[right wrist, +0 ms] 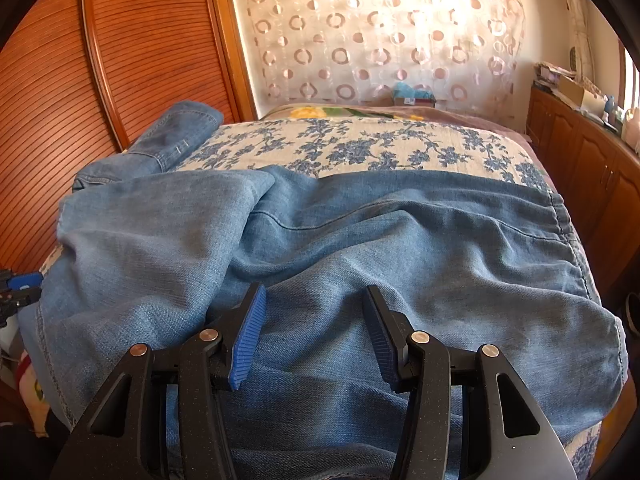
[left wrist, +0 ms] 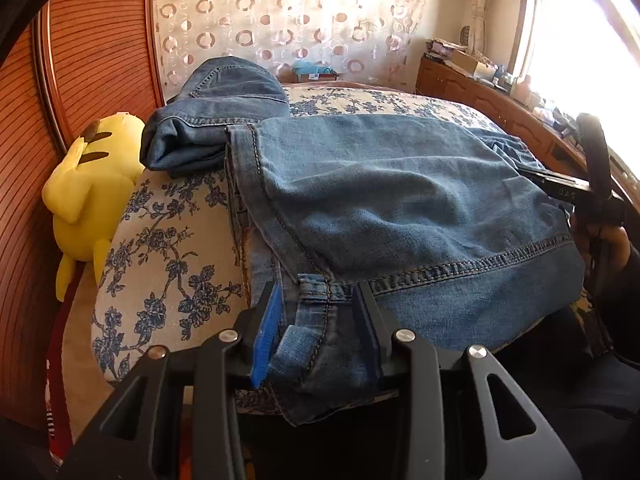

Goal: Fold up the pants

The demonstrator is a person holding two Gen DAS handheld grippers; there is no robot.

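Left wrist view, left to right: a yellow toy lies at the left edge, clear of the work. The jeans lie spread across the bed, a second denim piece bunched at upper left. The left gripper, partly open, straddles the waistband at bottom centre; whether its pads press cannot be told, likely staged to lift that edge for a fold. The right gripper hovers partly open above the cloth, holding nothing. Only the right view shows the far edge and the creases.
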